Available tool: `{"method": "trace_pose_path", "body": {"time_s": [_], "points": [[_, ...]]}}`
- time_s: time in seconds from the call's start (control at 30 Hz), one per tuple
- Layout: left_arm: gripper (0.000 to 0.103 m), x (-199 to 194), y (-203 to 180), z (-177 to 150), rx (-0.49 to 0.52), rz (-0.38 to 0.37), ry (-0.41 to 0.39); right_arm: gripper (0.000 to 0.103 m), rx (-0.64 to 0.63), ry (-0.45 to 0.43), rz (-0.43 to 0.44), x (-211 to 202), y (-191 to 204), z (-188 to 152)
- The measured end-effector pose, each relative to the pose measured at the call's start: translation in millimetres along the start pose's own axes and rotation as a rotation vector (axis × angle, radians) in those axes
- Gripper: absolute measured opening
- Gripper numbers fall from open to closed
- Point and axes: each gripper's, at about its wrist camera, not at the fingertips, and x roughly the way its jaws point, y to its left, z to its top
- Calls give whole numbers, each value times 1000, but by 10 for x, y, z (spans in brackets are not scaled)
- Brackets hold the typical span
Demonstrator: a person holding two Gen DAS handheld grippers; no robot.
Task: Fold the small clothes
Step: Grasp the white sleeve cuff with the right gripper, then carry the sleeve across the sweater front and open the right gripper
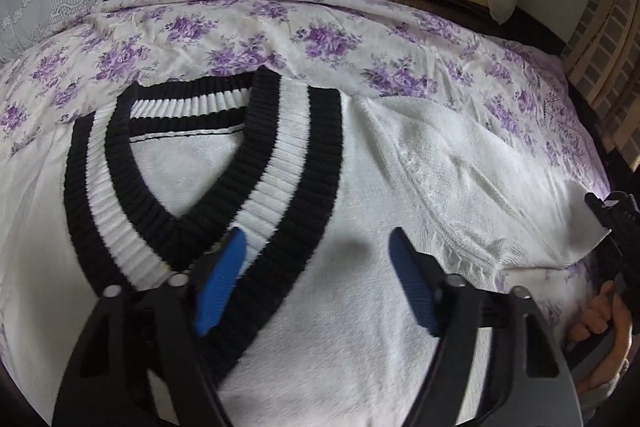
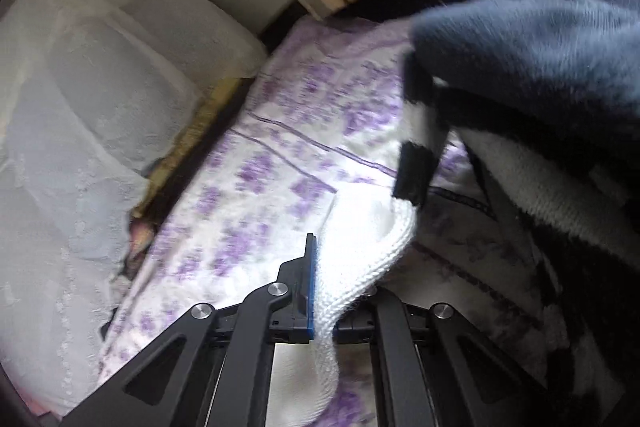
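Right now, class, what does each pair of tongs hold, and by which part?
Right tongs are shut on the white sweater, gripping its sleeve end. Left tongs are open above the sweater's chest, holding nothing.

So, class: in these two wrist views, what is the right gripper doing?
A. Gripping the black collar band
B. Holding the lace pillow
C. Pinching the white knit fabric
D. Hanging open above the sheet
C: in the right wrist view, the right gripper is closed on a fold of the white knit sweater, which drapes out between its fingers.
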Motion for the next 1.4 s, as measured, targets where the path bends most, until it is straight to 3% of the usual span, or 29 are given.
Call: {"method": "trace_pose_path", "body": {"time_s": [0.07, 0.3, 0.57, 0.8, 1.03, 1.27, 1.4], "points": [[65, -100, 198, 40, -23, -2, 5, 6, -57, -12, 41, -96, 122, 1], [64, -328, 937, 107, -64, 126, -6, 6, -290, -57, 163, -400, 821, -88], [64, -365, 1605, 9, -193, 123, -18, 6, -375, 2, 263, -471, 1520, -297], [68, -308, 1647, -49, -177, 106, -38, 6, -475, 31, 318, -583, 2083, -632], [68, -395, 1814, -4, -257, 30, -47, 6, -562, 72, 364, -602, 2519, -1020], [69, -635, 1979, 74, -293, 111, -121, 6, -717, 143, 376, -558, 2893, -1592], [69, -648, 2078, 94, -310, 164, -124, 12, -892, 267, 333, -412, 3045, -2116]]}}
